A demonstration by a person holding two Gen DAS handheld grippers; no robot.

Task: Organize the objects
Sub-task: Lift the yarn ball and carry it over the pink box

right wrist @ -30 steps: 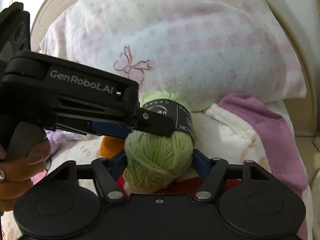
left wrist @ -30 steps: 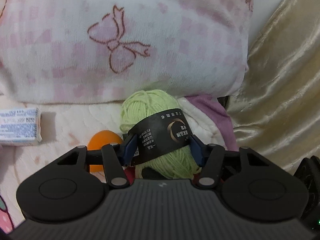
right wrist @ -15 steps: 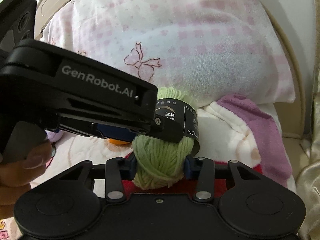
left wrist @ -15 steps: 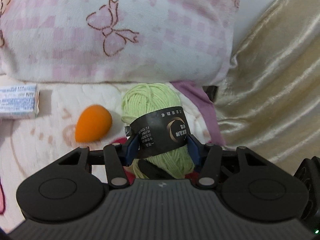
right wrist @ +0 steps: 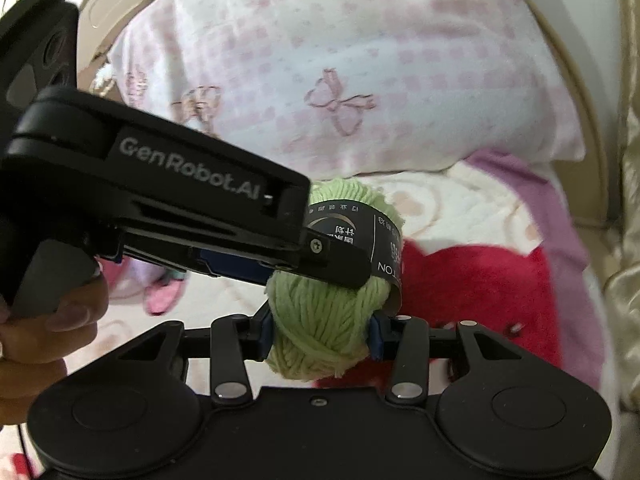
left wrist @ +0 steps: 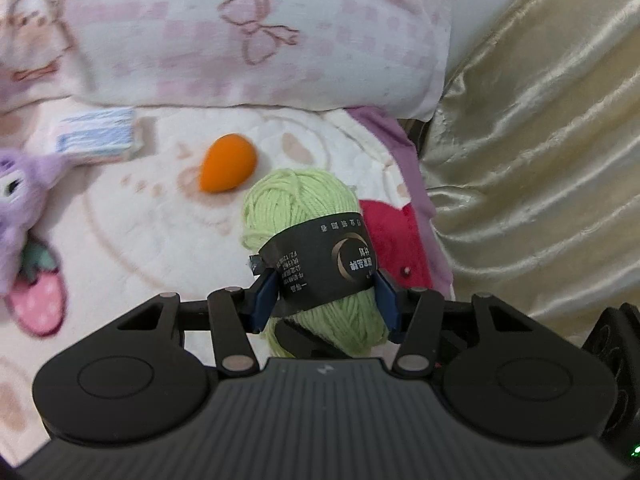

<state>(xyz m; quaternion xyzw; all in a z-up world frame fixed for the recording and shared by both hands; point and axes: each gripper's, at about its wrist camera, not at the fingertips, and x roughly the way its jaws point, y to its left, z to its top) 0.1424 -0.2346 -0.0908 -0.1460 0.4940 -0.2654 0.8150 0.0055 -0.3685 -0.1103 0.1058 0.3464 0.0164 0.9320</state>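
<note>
Two grippers share one green yarn ball (left wrist: 316, 256), raised over the bed (left wrist: 140, 240) near the pillow (left wrist: 256, 32). Left gripper (left wrist: 326, 300) jaws pinch its black label band, right gripper (right wrist: 320, 330) jaws squeeze the bare wool below; prob. doubled grip so the squashy ball won't slip.

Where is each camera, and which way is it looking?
Left wrist: sits on the left gripper, looking down along its fingers at the green yarn ball, an orange sponge and the pillow.
Right wrist: sits on the right gripper, facing the same yarn; the left gripper and the hand holding it cross in.
Shared: yarn, pillow, red patch on the blanket.
</note>
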